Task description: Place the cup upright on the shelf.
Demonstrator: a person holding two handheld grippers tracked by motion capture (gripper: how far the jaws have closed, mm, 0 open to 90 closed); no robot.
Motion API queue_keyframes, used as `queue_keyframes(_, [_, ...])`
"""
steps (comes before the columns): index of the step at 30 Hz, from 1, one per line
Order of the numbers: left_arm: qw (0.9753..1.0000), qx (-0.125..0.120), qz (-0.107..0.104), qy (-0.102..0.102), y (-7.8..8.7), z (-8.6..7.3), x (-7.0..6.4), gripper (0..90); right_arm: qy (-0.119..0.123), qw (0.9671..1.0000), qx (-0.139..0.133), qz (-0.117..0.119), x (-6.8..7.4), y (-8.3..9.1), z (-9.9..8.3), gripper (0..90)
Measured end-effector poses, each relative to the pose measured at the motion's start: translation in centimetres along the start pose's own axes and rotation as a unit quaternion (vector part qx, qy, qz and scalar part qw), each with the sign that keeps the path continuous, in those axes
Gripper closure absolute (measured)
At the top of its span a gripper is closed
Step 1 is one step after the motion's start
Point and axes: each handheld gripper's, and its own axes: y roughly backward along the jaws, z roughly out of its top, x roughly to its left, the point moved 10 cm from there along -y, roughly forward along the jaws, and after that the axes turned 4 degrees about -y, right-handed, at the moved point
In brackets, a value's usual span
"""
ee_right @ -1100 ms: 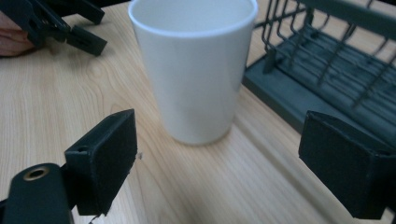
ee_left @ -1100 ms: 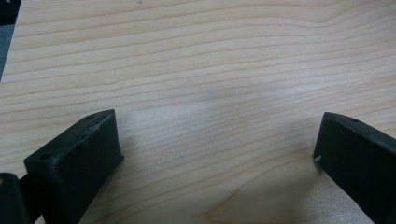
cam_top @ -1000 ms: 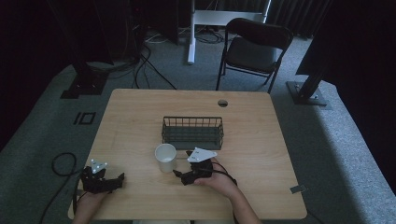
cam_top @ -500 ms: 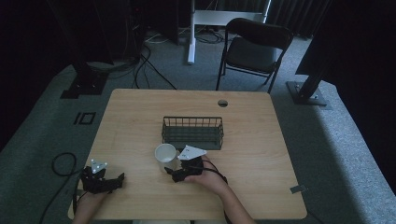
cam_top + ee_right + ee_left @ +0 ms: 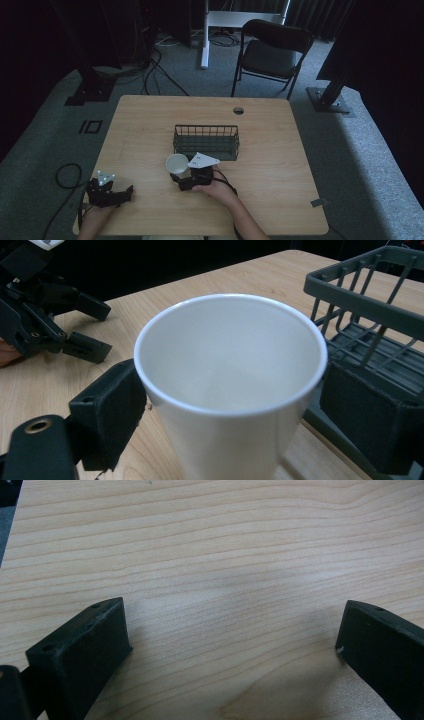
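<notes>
We see a white paper cup point(image 5: 176, 163) standing upright on the wooden table point(image 5: 280, 150), just in front of the left end of a dark wire basket point(image 5: 206, 141). The right gripper point(image 5: 176, 176) is at the near side of the cup. In the right gripper view the cup point(image 5: 230, 375) stands between the two black jaws, one on each side of its wall. The jaws are wide and very near to the cup, but we cannot tell if they already press on it. The cup is empty inside, and the basket point(image 5: 370, 305) is just beside it.

The left gripper point(image 5: 131, 190) rests low at the near left corner of the table, well apart from the cup. In the left gripper view its jaws stand wide apart, with only bare wood point(image 5: 225, 580) between them. In the right gripper view we see this gripper point(image 5: 92, 325) farther off, also with spread jaws.
</notes>
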Motion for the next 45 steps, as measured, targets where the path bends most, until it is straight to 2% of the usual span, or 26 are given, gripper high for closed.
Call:
queue_keyframes(6, [1.0,0.0,0.0,0.0,0.0,0.0,0.0,0.7,0.0,1.0,-0.003,-0.001,0.2,-0.5,0.2,11.4])
queue_keyframes(7, [1.0,0.0,0.0,0.0,0.0,0.0,0.0,0.7,-0.004,1.0,-0.005,-0.002,0.2,-0.5,0.2,14.5])
queue_keyframes(9, [1.0,0.001,0.0,0.0,0.0,0.0,0.0,0.8,-0.003,1.0,-0.006,-0.003,0.2,-0.5,0.3,14.7])
queue_keyframes(12, [1.0,0.001,0.0,0.0,0.0,0.0,0.0,0.7,0.005,0.9999,-0.005,-0.01,0.3,-0.6,0.5,19.7])
queue_keyframes(14, [1.0,0.001,0.0,0.0,0.0,0.0,0.0,0.7,0.017,0.9998,0.002,-0.012,0.4,-0.6,0.6,20.0])
queue_keyframes(16, [1.0,0.001,0.0,0.0,0.0,0.0,0.0,0.7,0.02,0.9997,0.007,-0.009,0.6,-0.6,0.7,20.1])
queue_keyframes(21, [1.0,0.0,0.0,0.001,0.0,0.0,0.0,0.7,0.012,0.9998,0.012,-0.007,0.8,-0.3,1.2,20.2])
queue_keyframes(29, [1.0,0.0,0.0,0.0,0.0,0.0,0.0,0.7,0.004,1.0,-0.002,0.003,1.0,0.3,3.0,20.2])
queue_keyframes(31, [1.0,0.0,0.0,0.0,0.0,0.0,0.0,0.7,0.002,0.9999,-0.01,0.007,1.1,0.7,3.9,20.2])
queue_keyframes(35, [1.0,0.0,0.0,0.0,0.0,0.0,0.0,0.7,0.006,0.9997,-0.018,0.013,1.4,1.2,5.0,20.2])
queue_keyframes(45, [1.0,0.001,0.0,0.0,0.0,0.0,0.0,0.8,0.012,0.9988,-0.048,0.005,1.1,2.3,8.3,20.3])
